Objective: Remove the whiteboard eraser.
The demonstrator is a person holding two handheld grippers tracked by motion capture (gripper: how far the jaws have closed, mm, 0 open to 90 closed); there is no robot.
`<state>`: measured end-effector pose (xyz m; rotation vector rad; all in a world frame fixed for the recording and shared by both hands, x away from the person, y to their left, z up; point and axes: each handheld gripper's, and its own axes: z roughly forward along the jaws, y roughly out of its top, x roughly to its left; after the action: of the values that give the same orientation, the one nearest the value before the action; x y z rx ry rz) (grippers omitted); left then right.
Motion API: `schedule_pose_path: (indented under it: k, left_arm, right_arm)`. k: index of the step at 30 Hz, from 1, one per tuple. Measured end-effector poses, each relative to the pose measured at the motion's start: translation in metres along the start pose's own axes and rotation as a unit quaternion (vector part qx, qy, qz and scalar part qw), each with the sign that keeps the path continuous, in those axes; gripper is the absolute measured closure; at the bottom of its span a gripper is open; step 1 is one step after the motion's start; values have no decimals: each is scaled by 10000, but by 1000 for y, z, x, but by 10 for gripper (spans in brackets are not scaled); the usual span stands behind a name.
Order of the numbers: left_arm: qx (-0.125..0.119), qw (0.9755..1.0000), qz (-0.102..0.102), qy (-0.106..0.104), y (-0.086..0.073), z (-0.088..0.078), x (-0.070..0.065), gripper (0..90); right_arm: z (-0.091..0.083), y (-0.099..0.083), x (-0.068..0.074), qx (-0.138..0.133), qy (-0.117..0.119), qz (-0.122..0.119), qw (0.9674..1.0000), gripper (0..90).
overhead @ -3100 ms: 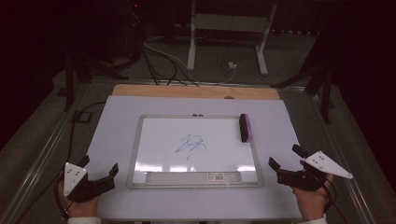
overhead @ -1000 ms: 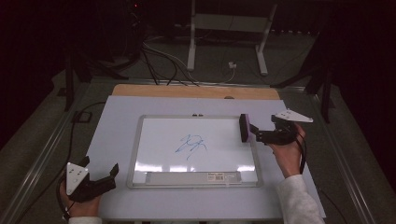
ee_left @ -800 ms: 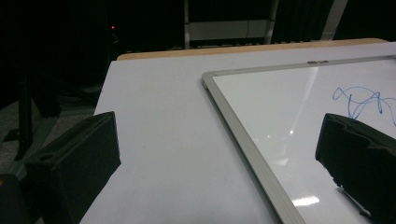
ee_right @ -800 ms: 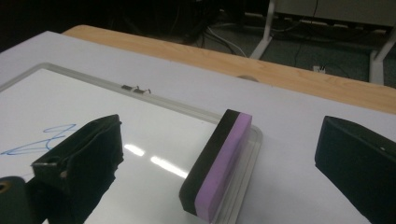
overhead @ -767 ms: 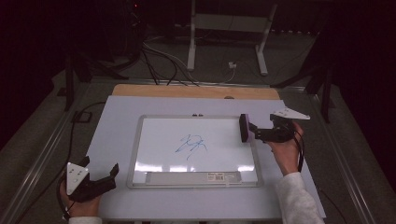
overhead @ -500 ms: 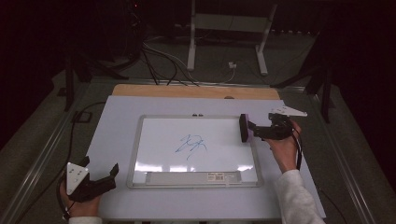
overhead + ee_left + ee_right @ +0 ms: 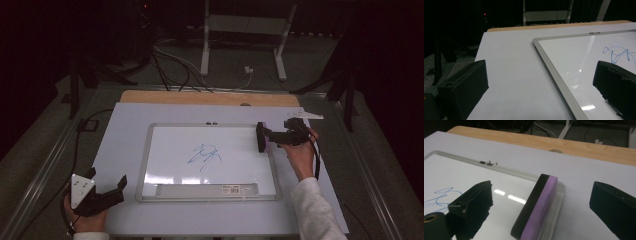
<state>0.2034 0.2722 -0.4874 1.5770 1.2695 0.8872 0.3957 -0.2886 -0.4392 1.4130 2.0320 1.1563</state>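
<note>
High view: my right gripper (image 7: 266, 137) reaches level over the whiteboard (image 7: 210, 192), jaws apart and just closing around the eraser (image 7: 536, 207) (untouched); left gripper (image 7: 107, 187) rests agape.

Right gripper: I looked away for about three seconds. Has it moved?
Yes. The right gripper went from the table's near right corner up to the whiteboard's right edge; its jaws, just starting to close, now straddle the eraser.

open jaws over whiteboard (image 7: 584, 65) corner
</note>
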Motion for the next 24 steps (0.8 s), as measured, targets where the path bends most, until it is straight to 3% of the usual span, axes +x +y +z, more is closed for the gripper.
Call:
schedule_pose_path:
  k: [5, 8, 9, 10, 11, 13, 14, 16, 21, 23, 24]
  left_arm:
    - [-3, 10000, 0, 5, 0, 0, 0, 6]
    - [-1, 10000, 1, 6, 0, 0, 0, 6]
    - [-1, 10000, 1, 6, 0, 0, 0, 6]
    - [-4, 10000, -1, 5, 0, 0, 0, 6]
    - [-3, 10000, -2, 3, 0, 0, 0, 6]
    - [-3, 10000, -2, 4, 0, 0, 0, 6]
    - [-5, 10000, -2, 4, 0, 0, 0, 6]
    - [-1, 10000, -3, 3, 0, 0, 0, 6]
    - [-2, 10000, -8, 0, 0, 0, 0, 6]
    - [-7, 10000, -8, -1, 0, 0, 0, 6]
    - [-4, 10000, 3, -3, 0, 0, 0, 6]
  right_arm:
    - [5, 0, -1, 94, 19, 64, 9999, 73]
    - [8, 0, -3, 203, 20, 95, 9997, 136]
    - [10, 0, -4, 246, -19, 159, 9996, 203]
    - [10, 0, -4, 246, -19, 159, 9996, 203]
    - [13, 0, -5, 295, -189, 286, 9990, 321]
    - [14, -1, -6, 321, -110, 346, 9988, 373]
    - [17, -3, -8, 405, -64, 446, 9982, 462]
    - [19, -4, -9, 483, -107, 482, 9976, 495]
    - [26, -10, -11, 711, 73, 641, 9954, 621]
    - [30, -12, -9, 883, 17, 621, 9942, 654]
    - [33, -14, -10, 928, 97, 782, 9926, 683]
